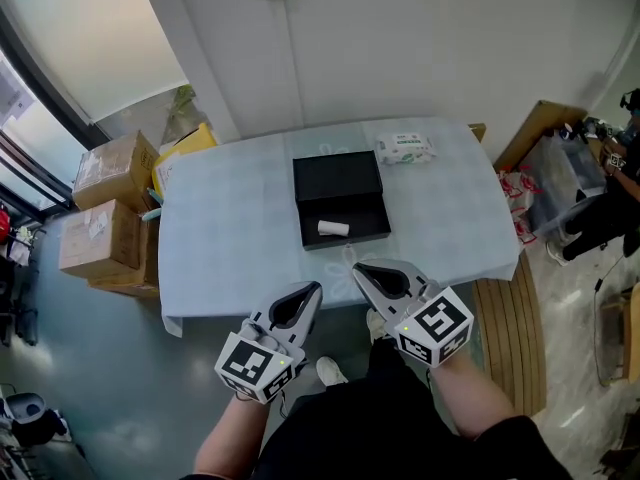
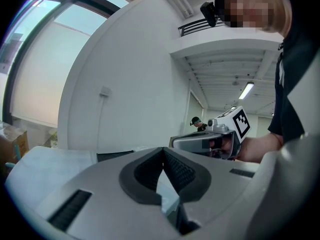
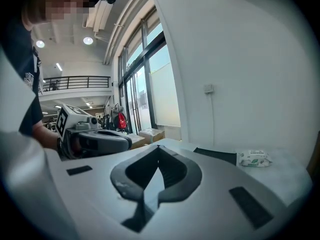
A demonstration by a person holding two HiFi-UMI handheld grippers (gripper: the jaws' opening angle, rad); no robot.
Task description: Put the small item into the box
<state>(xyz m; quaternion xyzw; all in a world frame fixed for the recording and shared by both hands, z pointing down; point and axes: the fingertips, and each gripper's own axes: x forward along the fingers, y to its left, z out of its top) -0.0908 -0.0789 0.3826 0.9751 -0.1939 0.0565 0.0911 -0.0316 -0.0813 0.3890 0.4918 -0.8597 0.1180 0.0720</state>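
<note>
A black box [image 1: 338, 178] lies open in the middle of the table [image 1: 220, 238], which is covered with a pale blue cloth. A small white cylinder [image 1: 333, 229] rests inside the box's near half. My left gripper [image 1: 314, 289] hovers at the table's near edge, shut, with nothing between its fingers. Just to its right, my right gripper [image 1: 357, 268] is also shut and empty, its tip short of the box. In the left gripper view the jaws of the left gripper [image 2: 163, 150] meet at the tip. The right gripper [image 3: 158, 148] shows the same in its own view.
A pack of wipes [image 1: 404, 149] lies at the table's far right, behind the box. Cardboard boxes [image 1: 100, 208] are stacked on the floor to the left. A wooden board [image 1: 510, 338] and a plastic bin [image 1: 560, 178] stand to the right.
</note>
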